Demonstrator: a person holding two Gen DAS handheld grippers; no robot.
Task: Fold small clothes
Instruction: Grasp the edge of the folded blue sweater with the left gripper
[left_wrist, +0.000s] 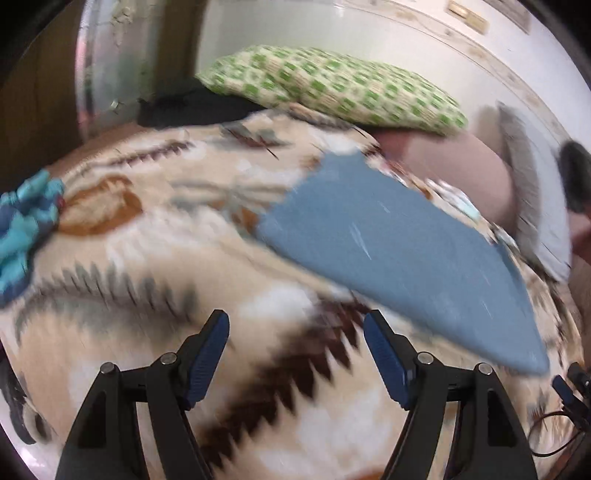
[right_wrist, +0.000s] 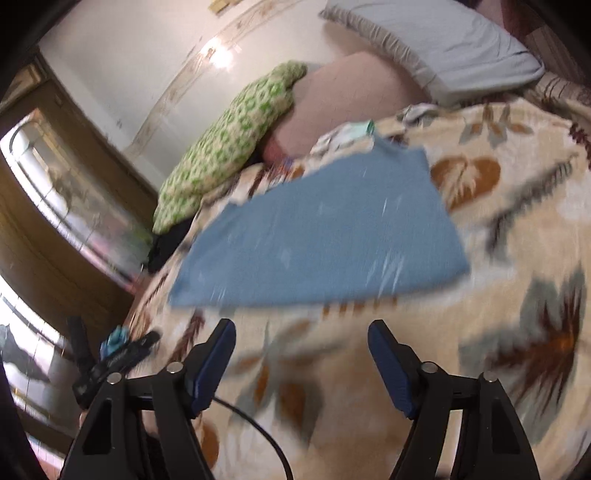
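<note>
A flat blue cloth lies folded on the patterned blanket; it also shows in the right wrist view. My left gripper is open and empty, above the blanket to the near left of the cloth. My right gripper is open and empty, just short of the cloth's near edge. A bunched turquoise garment lies at the far left of the left wrist view. The left gripper also shows at the lower left of the right wrist view. Both views are motion-blurred.
A green-checked pillow and a pink pillow lie at the head of the bed, by a grey pillow. Small light clothes lie beyond the blue cloth. A dark garment lies by the wooden cupboard.
</note>
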